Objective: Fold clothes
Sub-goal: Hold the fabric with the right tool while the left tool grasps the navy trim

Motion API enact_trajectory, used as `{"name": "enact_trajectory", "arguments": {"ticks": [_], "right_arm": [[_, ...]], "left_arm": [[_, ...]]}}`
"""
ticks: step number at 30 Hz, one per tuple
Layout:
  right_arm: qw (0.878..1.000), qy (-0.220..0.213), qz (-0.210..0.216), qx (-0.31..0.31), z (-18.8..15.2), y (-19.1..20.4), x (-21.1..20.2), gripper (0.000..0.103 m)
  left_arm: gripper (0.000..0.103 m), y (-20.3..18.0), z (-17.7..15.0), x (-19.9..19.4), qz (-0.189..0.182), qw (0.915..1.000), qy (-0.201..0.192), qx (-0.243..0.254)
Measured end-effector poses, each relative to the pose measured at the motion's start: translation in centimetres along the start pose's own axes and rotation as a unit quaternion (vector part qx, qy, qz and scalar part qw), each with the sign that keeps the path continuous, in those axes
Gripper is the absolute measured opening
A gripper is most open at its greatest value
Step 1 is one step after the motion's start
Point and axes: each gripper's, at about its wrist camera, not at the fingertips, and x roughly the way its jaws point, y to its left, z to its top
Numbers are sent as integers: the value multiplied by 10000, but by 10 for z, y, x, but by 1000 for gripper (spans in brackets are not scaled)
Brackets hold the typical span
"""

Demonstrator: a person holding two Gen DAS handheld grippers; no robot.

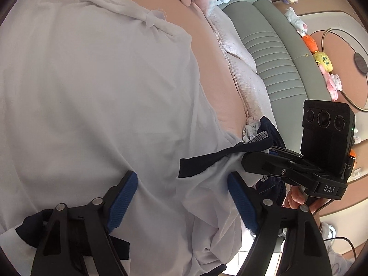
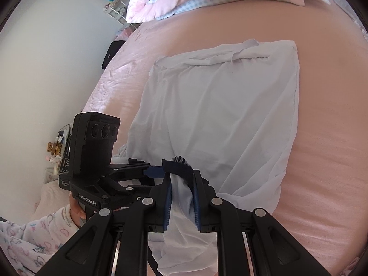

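Two grippers over one white garment (image 2: 218,110), spread flat on the pink bed sheet (image 2: 322,161). Garment: white, thin, with navy trim (image 1: 207,161) along its near edge and a gathered, knotted seam (image 1: 151,20) at its far edge. Lying mostly smooth on the sheet, far edge toward the pink-and-blue checked bedding (image 2: 184,2), near edge lifted off the sheet.

Right gripper (image 2: 181,197): jaws nearly together, blue pads (image 2: 168,204) pinching a bunched fold of the white cloth just below the navy trim, cloth hanging down between the fingers. Seen from the left wrist view too, clamped at the garment's navy-edged corner (image 1: 271,158), held by a hand (image 1: 296,197).

Left gripper (image 1: 181,197): jaws spread wide, blue pads (image 1: 122,202) on either side of the garment's near part, white cloth between them. Whether the pads touch the cloth, cannot tell. In the right wrist view, just beside the right gripper, to its left, gripped by a hand (image 2: 76,211) in a patterned pyjama sleeve (image 2: 32,241).

Beyond the garment in the left wrist view: grey-green padded headboard (image 1: 271,53) and a row of small plush toys (image 1: 322,59) along its ledge.
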Motion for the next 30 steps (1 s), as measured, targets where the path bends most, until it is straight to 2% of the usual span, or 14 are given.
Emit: {"name": "enact_trajectory", "arguments": {"ticks": [2,4,7,10,14,18,23,26,30], "right_arm": [[10000,-6,-7,7,-1,1,0,14],[10000,-9,-13,10,-2,2,-1,14],[9999,19,-136,-54,-4,3,1,14],[9994,41,-347,-84,-5,3,2,14],[9973,77,-684,-248,-3,7,6,14],[9934,127,-1037,-482,-1,15,11,14],[9859,181,-1472,-777,3,23,16,14],[9833,243,-1569,-885,7,27,19,14],[9806,371,-1669,-959,14,33,25,14]], "left_arm": [[56,-8,-2,1,88,9998,-76,160],[38,-15,-4,5,208,9993,-114,293],[20,-18,-7,10,398,9986,-226,261],[12,-18,-11,9,567,9978,-299,193],[7,-22,-16,3,976,9941,-330,338],[6,-29,-21,-4,1060,9923,-406,501],[6,-35,-27,-15,953,9934,-437,471],[6,-41,-32,-21,976,9925,-448,582],[6,-43,-34,-26,809,9940,-436,590]]}}
